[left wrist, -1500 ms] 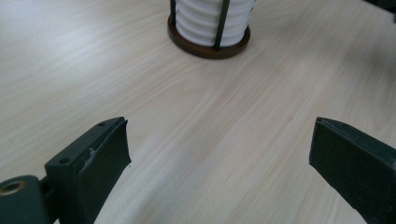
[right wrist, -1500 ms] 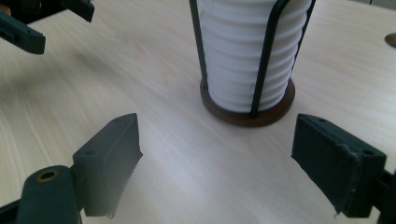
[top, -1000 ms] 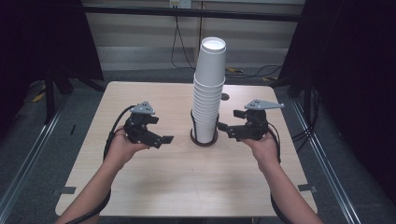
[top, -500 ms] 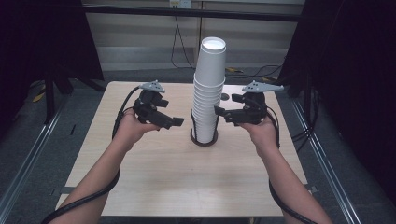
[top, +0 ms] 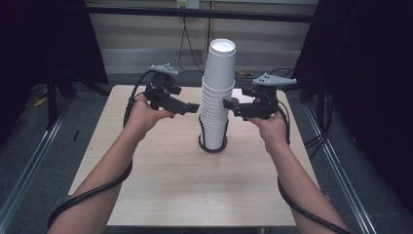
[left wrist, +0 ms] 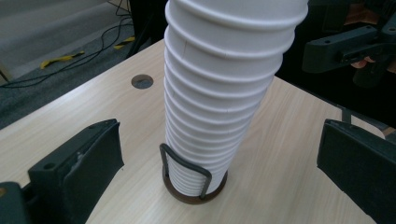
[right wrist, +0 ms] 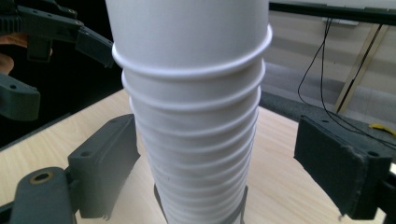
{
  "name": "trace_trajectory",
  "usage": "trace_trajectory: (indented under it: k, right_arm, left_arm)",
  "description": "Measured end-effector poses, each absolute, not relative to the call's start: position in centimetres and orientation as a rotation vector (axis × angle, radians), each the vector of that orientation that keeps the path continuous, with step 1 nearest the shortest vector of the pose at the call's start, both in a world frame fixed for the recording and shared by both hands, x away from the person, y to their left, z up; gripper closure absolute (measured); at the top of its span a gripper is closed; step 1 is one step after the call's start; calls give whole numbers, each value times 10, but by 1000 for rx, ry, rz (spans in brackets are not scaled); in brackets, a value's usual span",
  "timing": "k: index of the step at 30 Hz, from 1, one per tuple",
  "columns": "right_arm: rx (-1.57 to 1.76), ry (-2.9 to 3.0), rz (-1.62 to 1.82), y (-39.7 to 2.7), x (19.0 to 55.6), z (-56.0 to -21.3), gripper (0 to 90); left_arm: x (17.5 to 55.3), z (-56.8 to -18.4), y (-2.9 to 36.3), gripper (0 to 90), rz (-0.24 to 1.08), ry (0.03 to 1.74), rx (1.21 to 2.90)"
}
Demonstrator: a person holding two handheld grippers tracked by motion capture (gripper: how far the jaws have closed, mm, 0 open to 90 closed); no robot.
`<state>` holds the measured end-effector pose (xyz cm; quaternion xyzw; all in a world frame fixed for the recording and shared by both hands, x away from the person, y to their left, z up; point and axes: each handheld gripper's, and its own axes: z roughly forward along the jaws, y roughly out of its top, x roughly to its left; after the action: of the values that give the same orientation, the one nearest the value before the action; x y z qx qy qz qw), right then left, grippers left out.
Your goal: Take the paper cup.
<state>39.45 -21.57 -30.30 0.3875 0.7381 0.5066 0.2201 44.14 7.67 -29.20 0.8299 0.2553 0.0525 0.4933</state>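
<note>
A tall stack of white paper cups stands in a dark round wire holder at the table's middle. My left gripper hovers just left of the stack at mid-height, open, with nothing held. My right gripper hovers just right of it, also open; its jaws have just been opening. In the left gripper view the stack rises ahead between the wide jaws of the left gripper, untouched. In the right gripper view the stack stands close between the jaws of the right gripper, its pads apart from the cups.
The wooden table has a round cable hole beyond the stack. Cables and yellow tape lie on the floor behind it. Metal rails run along both sides.
Both hands have risen from near the stack's base to its mid-height. The left gripper has also moved in toward the stack from the left.
</note>
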Motion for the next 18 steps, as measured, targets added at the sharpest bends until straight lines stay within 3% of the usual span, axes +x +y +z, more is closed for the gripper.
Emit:
trace_trajectory:
  k: [18]
  right_arm:
    - [1015,2066,1375,-190,411,-298,118]
  left_arm:
    - [458,-259,34,0,141,583,1984]
